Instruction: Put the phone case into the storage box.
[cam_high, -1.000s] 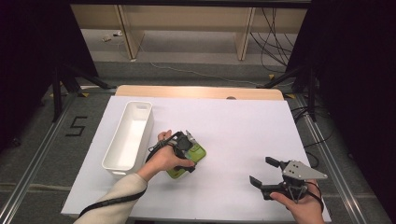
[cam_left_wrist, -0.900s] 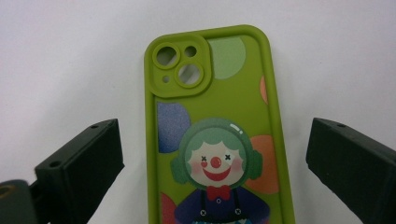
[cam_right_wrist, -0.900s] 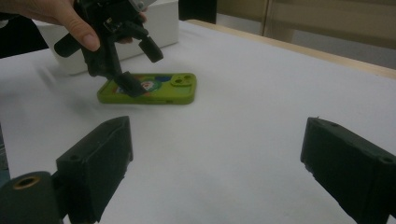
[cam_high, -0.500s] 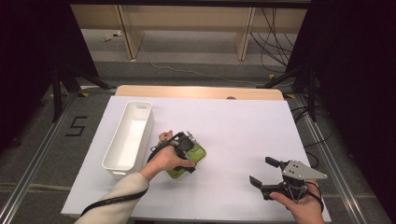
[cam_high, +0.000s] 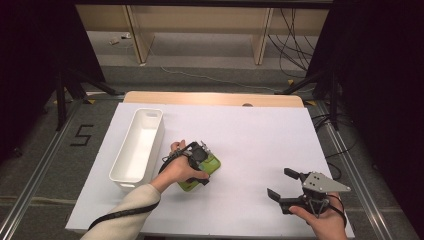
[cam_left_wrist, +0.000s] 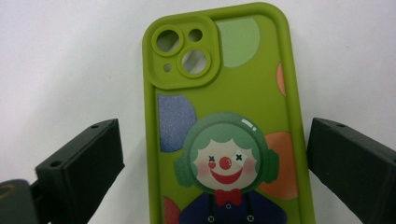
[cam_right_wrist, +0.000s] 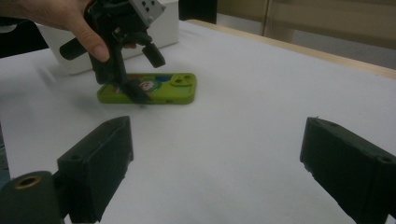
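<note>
**Green clown phone case sitting between the left jaws**

Using the white bin (cam_high: 137, 145) as the landmark here. It's sitting lengthwise on the left part of the white table (cam_high: 260, 135). Just to the right of the bin, near its closer end, the green phone case (cam_high: 200, 171) is lying flat, clown print facing up. The left gripper (cam_high: 196, 159) is hovering right over it, and in the left gripper view the case (cam_left_wrist: 224, 126) is lying between the two black jaws, which are spread wide on either side of it with gaps showing, not pinching it. Well off to the right of the bin, near the table's closer edge, the right gripper (cam_high: 285, 187) is hanging with its jaws gaping wide too, nothing between them.
</note>
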